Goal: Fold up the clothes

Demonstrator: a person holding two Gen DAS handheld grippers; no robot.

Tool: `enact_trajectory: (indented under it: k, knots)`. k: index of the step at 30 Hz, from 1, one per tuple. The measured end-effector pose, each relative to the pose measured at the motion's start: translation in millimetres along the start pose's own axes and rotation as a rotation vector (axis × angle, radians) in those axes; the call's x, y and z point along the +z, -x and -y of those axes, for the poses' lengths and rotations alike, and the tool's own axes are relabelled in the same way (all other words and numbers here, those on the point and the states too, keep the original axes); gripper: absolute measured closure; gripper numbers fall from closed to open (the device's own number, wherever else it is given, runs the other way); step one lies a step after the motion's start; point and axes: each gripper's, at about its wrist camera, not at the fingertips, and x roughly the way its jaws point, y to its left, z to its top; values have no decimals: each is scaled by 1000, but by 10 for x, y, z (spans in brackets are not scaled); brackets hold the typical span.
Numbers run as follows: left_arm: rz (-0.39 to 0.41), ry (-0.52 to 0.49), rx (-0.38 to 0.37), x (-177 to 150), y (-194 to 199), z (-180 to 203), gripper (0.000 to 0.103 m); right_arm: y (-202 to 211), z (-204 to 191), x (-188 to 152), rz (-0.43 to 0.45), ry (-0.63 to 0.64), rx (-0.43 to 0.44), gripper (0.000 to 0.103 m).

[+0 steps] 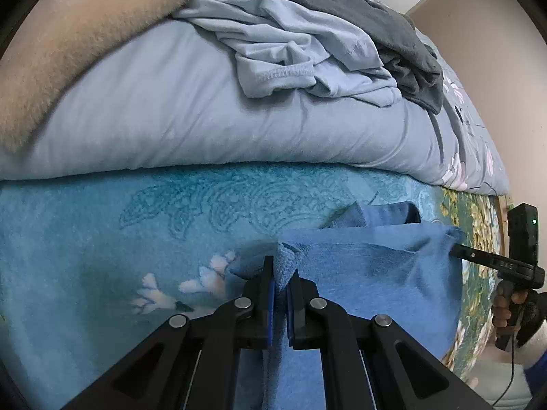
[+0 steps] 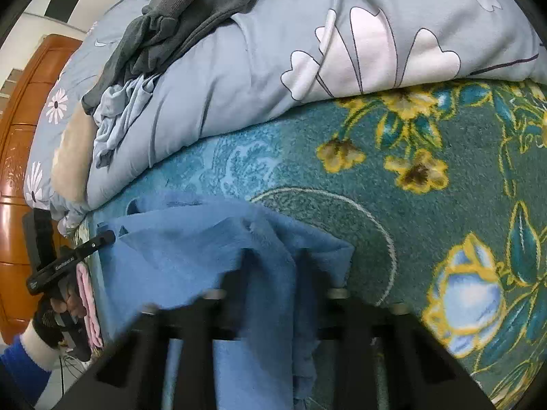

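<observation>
Two grippers, soft blue garment (image 1: 376, 259)

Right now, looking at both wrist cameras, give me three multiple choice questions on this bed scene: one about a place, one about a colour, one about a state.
1. Where does the dark grey garment lie?
A. on the floor
B. on the light blue quilt, over the pale blue garment
C. in a drawer

2. What colour is the cloth held by both grippers?
A. blue
B. red
C. white

3. What is the left gripper doing?
A. open above the bed
B. shut on nothing
C. shut on the blue cloth

Answers:
1 B, it drapes across the pale blue garment on the light blue quilt.
2 A, the blue cloth shows plainly.
3 C, fabric is pinched between its fingers; the right gripper also grips it.
</observation>
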Motion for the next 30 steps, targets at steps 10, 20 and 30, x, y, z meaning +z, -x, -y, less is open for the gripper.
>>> enact_trajectory:
  k: [10, 20, 30]
  knots:
    - [60, 19, 7, 133, -6, 115, 100, 150, 79, 21, 83, -52, 9, 100]
    - [4, 59, 106, 107, -114, -66, 95, 56, 206, 2, 52, -80, -78, 100]
    - [48, 132, 225, -60, 303, -373, 68, 403, 370, -365, 84, -126, -118, 86]
